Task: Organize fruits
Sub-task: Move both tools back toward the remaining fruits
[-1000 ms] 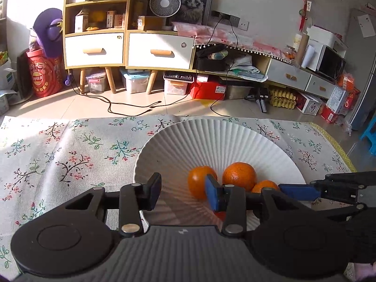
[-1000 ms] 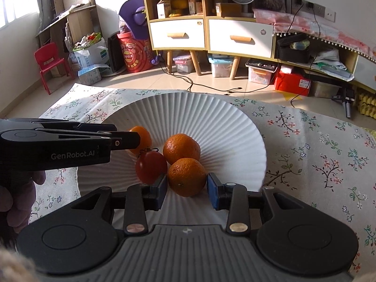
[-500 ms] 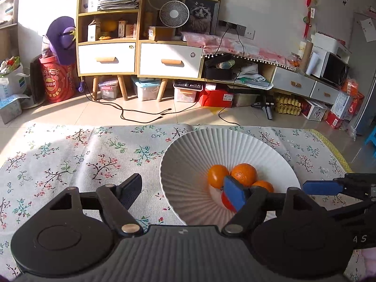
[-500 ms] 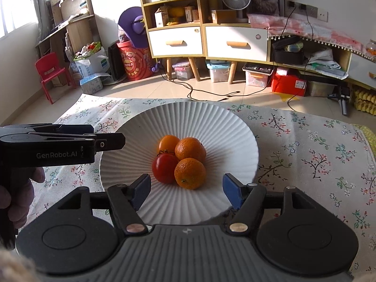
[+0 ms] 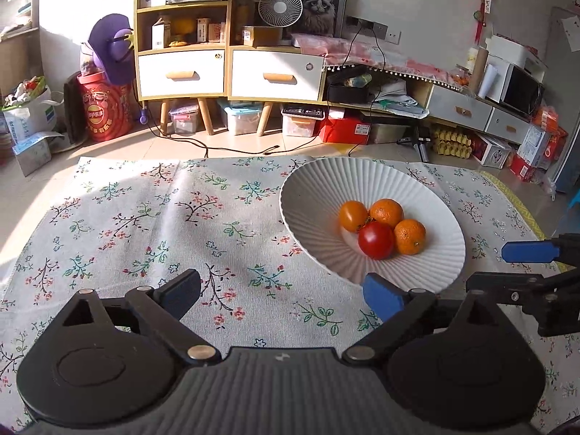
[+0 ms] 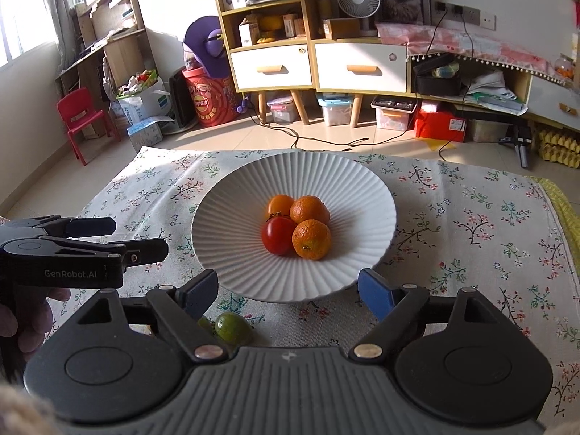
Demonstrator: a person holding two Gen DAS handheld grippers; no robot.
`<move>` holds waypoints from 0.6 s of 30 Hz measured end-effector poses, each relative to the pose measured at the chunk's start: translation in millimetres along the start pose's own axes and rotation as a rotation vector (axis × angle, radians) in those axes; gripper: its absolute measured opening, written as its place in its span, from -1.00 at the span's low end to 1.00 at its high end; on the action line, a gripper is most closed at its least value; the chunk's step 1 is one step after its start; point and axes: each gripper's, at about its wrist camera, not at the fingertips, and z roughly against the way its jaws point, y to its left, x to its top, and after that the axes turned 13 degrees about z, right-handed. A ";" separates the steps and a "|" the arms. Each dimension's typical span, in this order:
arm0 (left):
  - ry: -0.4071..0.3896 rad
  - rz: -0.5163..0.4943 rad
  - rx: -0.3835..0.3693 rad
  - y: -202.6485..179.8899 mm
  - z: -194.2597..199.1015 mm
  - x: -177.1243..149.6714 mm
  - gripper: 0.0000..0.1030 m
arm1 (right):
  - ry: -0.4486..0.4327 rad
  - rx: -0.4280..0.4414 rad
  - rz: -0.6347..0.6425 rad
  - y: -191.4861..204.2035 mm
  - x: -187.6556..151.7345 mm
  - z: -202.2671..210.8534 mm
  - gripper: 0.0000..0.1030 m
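In the ribbed white ceramic plate (image 6: 224,250), a red tomato (image 6: 278,235) sits at 7 o'clock among three oranges (image 6: 311,238); left gripper (image 5: 281,293) and right gripper (image 6: 288,291) both gape, empty.

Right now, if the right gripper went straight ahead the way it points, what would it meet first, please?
Probably the near rim of the white plate, which sits directly between the right gripper's open fingers. Beyond it lie the red tomato and the nearest orange. Height above the rim is unclear.

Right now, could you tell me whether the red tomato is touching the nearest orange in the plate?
Touching: the right wrist view shows the red tomato pressed against the nearest orange with no plate visible between them.
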 end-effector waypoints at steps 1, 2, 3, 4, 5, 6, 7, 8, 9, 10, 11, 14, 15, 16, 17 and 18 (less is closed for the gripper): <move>0.004 0.000 0.006 1.9 2.0 -2.2 0.78 | 0.003 0.001 0.003 1.5 -1.0 0.1 0.63; 0.006 0.000 0.010 3.0 3.2 -4.0 0.81 | 0.006 0.002 0.008 4.0 -2.9 1.3 0.63; 0.008 -0.001 0.012 4.1 4.6 -5.9 0.83 | 0.007 0.006 0.011 5.9 -4.4 1.4 0.65; 0.009 -0.005 0.016 6.1 6.5 -8.2 0.84 | 0.009 0.010 0.013 8.1 -5.9 1.9 0.67; 0.009 -0.008 0.020 7.0 7.8 -9.9 0.84 | 0.011 0.014 0.015 10.0 -7.4 2.1 0.68; 0.011 -0.011 0.023 7.8 8.9 -11.6 0.85 | 0.013 0.018 0.016 11.6 -8.4 2.1 0.70; 0.017 -0.015 0.026 9.5 10.1 -13.7 0.85 | 0.016 0.021 0.017 12.8 -9.2 1.9 0.71; 0.022 -0.015 0.030 10.4 11.1 -15.0 0.85 | 0.018 0.026 0.019 15.0 -10.7 2.8 0.72; 0.026 -0.015 0.031 11.2 11.6 -16.0 0.85 | 0.019 0.028 0.021 15.8 -11.1 2.4 0.73; 0.033 -0.014 0.033 12.0 12.7 -17.9 0.85 | 0.019 0.030 0.024 17.7 -12.3 3.1 0.75; 0.038 -0.015 0.033 13.5 13.8 -20.3 0.85 | 0.018 0.032 0.025 19.0 -13.4 3.7 0.76; 0.053 -0.031 0.035 15.3 17.1 -28.6 0.85 | 0.016 0.038 0.027 21.9 -16.7 4.6 0.86; 0.057 -0.040 0.036 16.0 18.0 -31.9 0.85 | 0.014 0.041 0.028 22.5 -18.1 5.0 0.88; 0.060 -0.047 0.037 16.0 19.2 -35.5 0.85 | 0.014 0.044 0.028 22.7 -19.0 4.7 0.90; 0.063 -0.053 0.037 17.0 20.5 -38.0 0.85 | 0.012 0.048 0.029 24.0 -21.0 4.7 0.90; 0.067 -0.057 0.037 18.1 21.6 -41.4 0.85 | 0.012 0.049 0.030 25.3 -22.8 4.3 0.91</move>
